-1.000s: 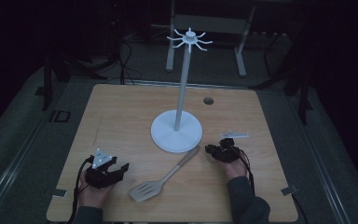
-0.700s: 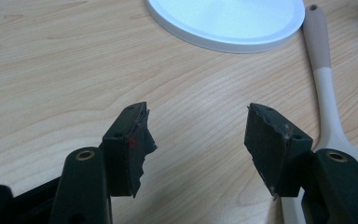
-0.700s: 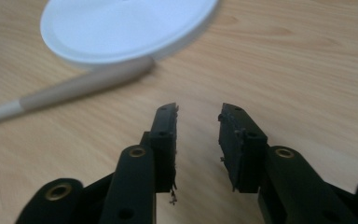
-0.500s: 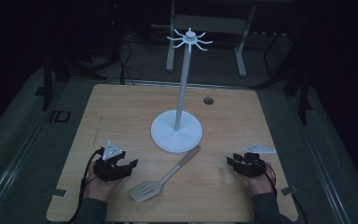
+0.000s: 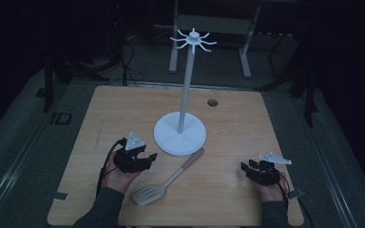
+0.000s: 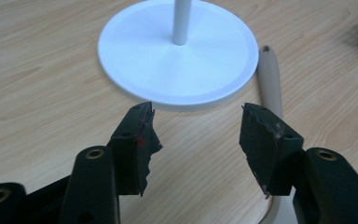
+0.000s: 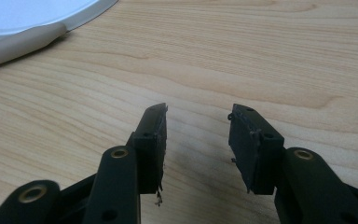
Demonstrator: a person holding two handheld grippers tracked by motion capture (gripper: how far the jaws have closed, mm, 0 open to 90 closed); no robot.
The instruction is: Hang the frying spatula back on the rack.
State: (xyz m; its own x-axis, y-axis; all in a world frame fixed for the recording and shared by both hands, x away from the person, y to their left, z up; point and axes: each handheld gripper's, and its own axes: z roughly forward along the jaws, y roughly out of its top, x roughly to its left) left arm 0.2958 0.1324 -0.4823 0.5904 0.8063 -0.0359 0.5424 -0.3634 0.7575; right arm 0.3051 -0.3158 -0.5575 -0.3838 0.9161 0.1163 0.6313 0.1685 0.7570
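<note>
A white hook stand point(image 5: 179, 135) rises from its round base at the table's middle. A slotted spatula point(image 5: 168, 180) lies flat in front of it, handle tip by the base rim. My left gripper point(image 5: 150, 158) hovers left of the spatula, open; its jaws have just been closing slightly over bare wood. In the left gripper view the left gripper point(image 6: 196, 121) faces the base point(image 6: 177, 51) and the handle point(image 6: 270, 74). My right gripper point(image 5: 245, 169) sits at the near right, open; its jaws have just been opening on nothing. The right gripper point(image 7: 196, 116) points across bare wood toward the handle point(image 7: 18, 44).
A small dark hole point(image 5: 212, 102) marks the wooden table point(image 5: 100, 114) at the back, right of the pole. The stand's hooks point(image 5: 193, 40) spread high above the table. Dark floor, cables and a metal frame lie beyond the far edge.
The right gripper has drawn away from the spatula handle toward the near right and its jaws have spread. The left gripper has moved up and right toward the stand base. The spatula lies as before.
</note>
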